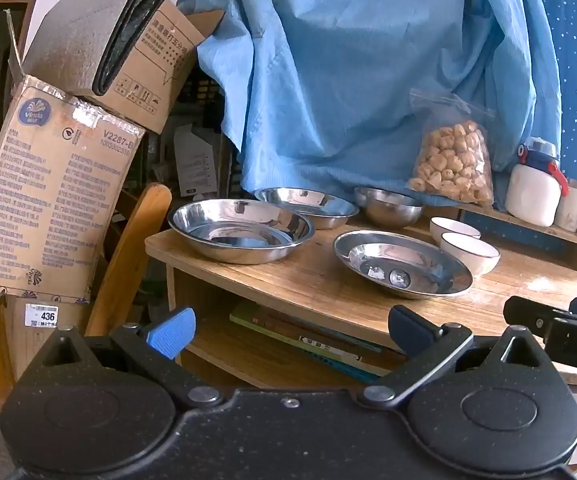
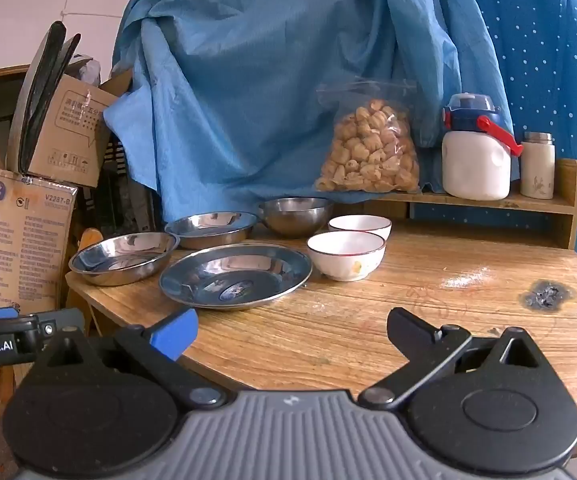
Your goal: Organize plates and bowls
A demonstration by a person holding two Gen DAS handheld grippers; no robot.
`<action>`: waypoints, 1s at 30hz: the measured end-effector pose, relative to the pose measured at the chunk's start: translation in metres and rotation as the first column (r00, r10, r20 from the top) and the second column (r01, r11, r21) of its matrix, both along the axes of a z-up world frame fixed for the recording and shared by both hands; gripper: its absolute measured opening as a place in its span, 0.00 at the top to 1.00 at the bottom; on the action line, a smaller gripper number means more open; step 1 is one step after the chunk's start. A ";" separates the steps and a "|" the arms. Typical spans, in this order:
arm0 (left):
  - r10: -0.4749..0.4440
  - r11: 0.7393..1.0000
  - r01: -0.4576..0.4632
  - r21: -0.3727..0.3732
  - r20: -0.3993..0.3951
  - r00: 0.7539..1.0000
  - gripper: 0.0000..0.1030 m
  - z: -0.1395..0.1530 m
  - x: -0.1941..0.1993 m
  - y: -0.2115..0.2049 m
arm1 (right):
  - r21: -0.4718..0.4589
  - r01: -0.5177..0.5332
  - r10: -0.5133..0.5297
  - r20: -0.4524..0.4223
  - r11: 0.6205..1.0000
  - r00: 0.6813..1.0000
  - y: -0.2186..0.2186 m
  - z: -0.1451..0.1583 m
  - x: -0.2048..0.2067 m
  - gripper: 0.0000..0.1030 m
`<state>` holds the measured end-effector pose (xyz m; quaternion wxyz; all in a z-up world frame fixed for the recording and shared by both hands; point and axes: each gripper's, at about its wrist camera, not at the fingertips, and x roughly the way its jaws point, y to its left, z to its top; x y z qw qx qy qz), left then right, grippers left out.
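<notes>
Scuffed wooden table (image 2: 428, 280), blue cloth (image 2: 268, 80) behind

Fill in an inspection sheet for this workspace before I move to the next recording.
Surface: worn wooden table, white powder and a dark scorch mark.
Job's things: three steel plates, one steel bowl, two white ceramic bowls, all unstacked.
Clutter: clear bag of puffed snacks, white jug, small flask.
Grippers: left gripper and right gripper open, empty.
Cables: nothing seen.
Surroundings: blue cloth, cardboard boxes.
</notes>
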<state>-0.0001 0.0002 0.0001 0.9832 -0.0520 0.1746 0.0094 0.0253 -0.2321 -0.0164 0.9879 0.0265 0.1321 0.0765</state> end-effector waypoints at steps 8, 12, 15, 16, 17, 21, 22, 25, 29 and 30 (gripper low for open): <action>0.001 1.000 -0.001 0.004 -0.004 1.000 0.01 0.000 0.000 0.000 | 0.002 -0.001 0.001 0.005 1.000 1.000 -0.001 0.000 -0.001 0.00; 0.001 1.000 -0.001 0.001 -0.006 1.000 0.01 0.001 0.000 0.004 | 0.000 -0.001 0.001 0.002 1.000 1.000 0.001 0.001 -0.001 0.00; 0.001 1.000 -0.001 0.004 -0.004 1.000 0.01 0.000 -0.002 0.003 | -0.001 0.000 0.000 -0.001 1.000 1.000 -0.001 -0.001 0.000 0.00; 0.000 1.000 0.000 0.001 -0.004 1.000 0.01 0.000 -0.001 0.003 | -0.001 0.001 -0.001 -0.002 1.000 1.000 -0.001 -0.001 0.001 0.00; -0.001 1.000 0.001 0.001 -0.005 1.000 0.01 0.000 -0.002 0.004 | 0.000 0.000 0.000 -0.001 1.000 1.000 -0.001 -0.001 0.001 0.00; -0.001 1.000 0.001 0.002 -0.008 1.000 0.01 0.001 0.000 0.004 | -0.001 -0.001 0.001 -0.002 1.000 1.000 -0.002 -0.001 0.000 0.00; -0.001 1.000 0.001 0.002 -0.008 1.000 0.01 0.000 0.000 0.004 | -0.001 0.000 0.000 -0.002 1.000 1.000 -0.001 -0.001 -0.001 0.00; 0.002 1.000 -0.002 0.001 -0.010 1.000 0.01 -0.002 0.001 0.005 | -0.002 -0.001 0.001 -0.004 1.000 1.000 -0.003 -0.001 0.000 0.00; 0.001 1.000 -0.001 0.003 -0.016 1.000 0.01 -0.004 0.002 0.005 | -0.002 0.001 -0.001 -0.007 1.000 1.000 -0.002 -0.001 0.001 0.00; 0.001 1.000 -0.001 0.005 -0.016 1.000 0.01 -0.004 0.002 0.004 | -0.002 0.001 -0.001 -0.007 1.000 1.000 -0.002 -0.001 0.001 0.00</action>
